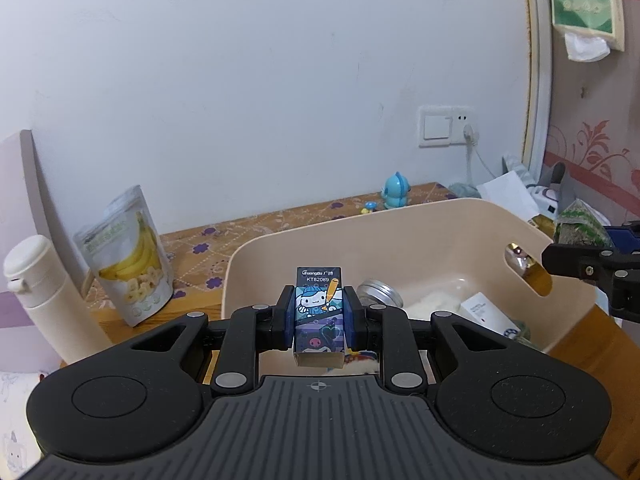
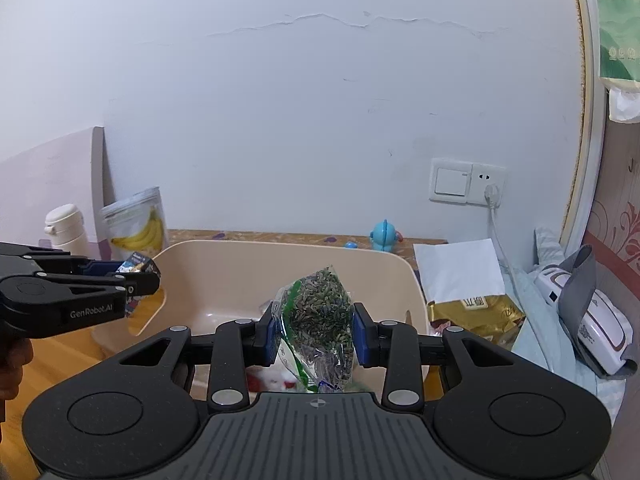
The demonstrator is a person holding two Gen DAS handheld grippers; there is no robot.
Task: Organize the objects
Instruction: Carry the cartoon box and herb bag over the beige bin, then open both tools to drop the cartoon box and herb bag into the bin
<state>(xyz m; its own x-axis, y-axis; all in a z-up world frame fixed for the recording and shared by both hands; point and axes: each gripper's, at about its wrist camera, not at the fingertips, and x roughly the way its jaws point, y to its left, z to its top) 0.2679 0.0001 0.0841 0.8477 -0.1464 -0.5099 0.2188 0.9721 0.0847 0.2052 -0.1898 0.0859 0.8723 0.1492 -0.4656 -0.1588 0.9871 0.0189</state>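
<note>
My left gripper (image 1: 319, 320) is shut on a small cartoon-printed box (image 1: 319, 312) and holds it above the near rim of a beige plastic bin (image 1: 304, 240). My right gripper (image 2: 316, 336) is shut on a clear bag of dried green-purple herbs (image 2: 320, 316) and holds it over the same bin (image 2: 224, 264). The left gripper with the box (image 2: 138, 267) shows at the left of the right wrist view. The right gripper and bag (image 1: 580, 228) show at the right edge of the left wrist view. Inside the bin lie a round metal tin (image 1: 380, 294), a white tube (image 1: 486, 314) and something white and soft.
A banana chip pouch (image 1: 128, 256) and a white flask (image 1: 44, 296) stand left of the bin. A blue toy (image 1: 396, 190) sits by the wall. A white sheet (image 2: 460, 272), a gold packet (image 2: 476, 316) and a white device (image 2: 588, 320) lie to the right.
</note>
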